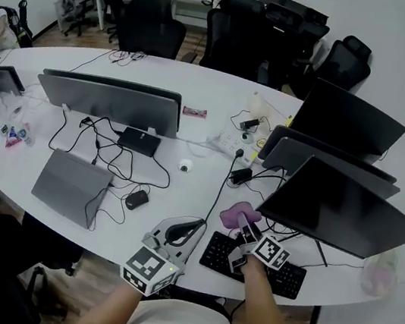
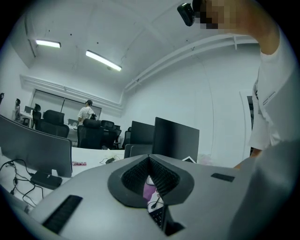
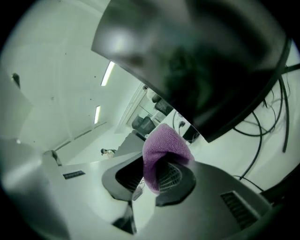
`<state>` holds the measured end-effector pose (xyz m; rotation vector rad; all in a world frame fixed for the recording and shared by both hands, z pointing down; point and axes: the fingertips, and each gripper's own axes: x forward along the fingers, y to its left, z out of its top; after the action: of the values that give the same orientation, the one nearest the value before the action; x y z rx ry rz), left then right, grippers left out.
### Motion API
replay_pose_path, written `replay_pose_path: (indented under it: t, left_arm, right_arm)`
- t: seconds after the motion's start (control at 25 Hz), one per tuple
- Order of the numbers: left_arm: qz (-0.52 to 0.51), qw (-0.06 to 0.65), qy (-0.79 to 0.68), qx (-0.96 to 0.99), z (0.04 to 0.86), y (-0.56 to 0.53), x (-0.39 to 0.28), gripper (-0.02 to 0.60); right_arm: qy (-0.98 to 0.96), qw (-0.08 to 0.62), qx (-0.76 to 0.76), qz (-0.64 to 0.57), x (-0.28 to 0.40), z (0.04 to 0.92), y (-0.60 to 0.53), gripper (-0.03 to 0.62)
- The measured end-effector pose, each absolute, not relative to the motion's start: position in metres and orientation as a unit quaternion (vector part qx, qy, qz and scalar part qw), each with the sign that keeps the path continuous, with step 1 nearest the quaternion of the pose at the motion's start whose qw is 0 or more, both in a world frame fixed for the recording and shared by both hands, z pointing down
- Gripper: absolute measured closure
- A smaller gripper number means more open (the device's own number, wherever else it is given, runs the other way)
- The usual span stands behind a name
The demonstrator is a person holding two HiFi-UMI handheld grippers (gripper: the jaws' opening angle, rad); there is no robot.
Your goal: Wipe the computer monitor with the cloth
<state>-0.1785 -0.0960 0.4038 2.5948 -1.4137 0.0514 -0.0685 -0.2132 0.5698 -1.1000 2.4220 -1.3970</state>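
A purple cloth (image 1: 238, 216) is bunched in my right gripper (image 1: 249, 224), just left of the lower left corner of the nearest dark monitor (image 1: 341, 207). In the right gripper view the cloth (image 3: 161, 150) sticks up from the shut jaws of that gripper (image 3: 158, 174), close under the monitor's (image 3: 197, 61) dark screen. My left gripper (image 1: 192, 230) hangs near the table's front edge with its jaws shut and nothing in them. Seen from the left gripper (image 2: 149, 177), the same monitor (image 2: 176, 139) stands ahead.
A black keyboard (image 1: 281, 278) lies under my right hand. A mouse (image 1: 135, 199), a closed grey laptop (image 1: 68, 185) and tangled cables (image 1: 115, 158) lie to the left. More monitors (image 1: 112, 102) stand behind. A clear bag (image 1: 378, 273) sits at the right edge. Office chairs (image 1: 238, 40) crowd the far side.
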Motion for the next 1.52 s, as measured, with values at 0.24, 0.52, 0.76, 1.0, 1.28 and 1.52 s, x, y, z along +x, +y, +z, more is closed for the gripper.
replay_pose_path:
  t: [0.24, 0.52, 0.76, 1.0, 1.28, 1.52]
  left_arm:
    - [-0.007, 0.077, -0.471, 0.878, 0.377, -0.110, -0.163, 0.577]
    - [-0.027, 0.069, -0.448, 0.891, 0.354, -0.126, -0.125, 0.577]
    - [-0.038, 0.054, -0.416, 0.907, 0.339, -0.133, -0.086, 0.577]
    - [-0.040, 0.049, -0.390, 0.918, 0.331, -0.138, -0.058, 0.577]
    - [-0.035, 0.047, -0.385, 0.921, 0.332, -0.140, -0.047, 0.577]
    - [-0.040, 0.050, -0.383, 0.922, 0.331, -0.138, -0.046, 0.577]
  right_arm:
    - [0.868, 0.034, -0.375, -0.325, -0.046, 0.490, -0.199, 0.539]
    - [0.893, 0.011, -0.418, -0.166, 0.009, 0.410, -0.176, 0.539]
    - [0.883, 0.001, -0.467, -0.057, 0.058, 0.364, -0.154, 0.539]
    - [0.874, -0.005, -0.486, -0.016, 0.081, 0.341, -0.143, 0.540]
    - [0.873, 0.002, -0.489, -0.008, 0.091, 0.336, -0.143, 0.540]
    - [0.875, 0.015, -0.483, -0.002, 0.090, 0.328, -0.140, 0.540]
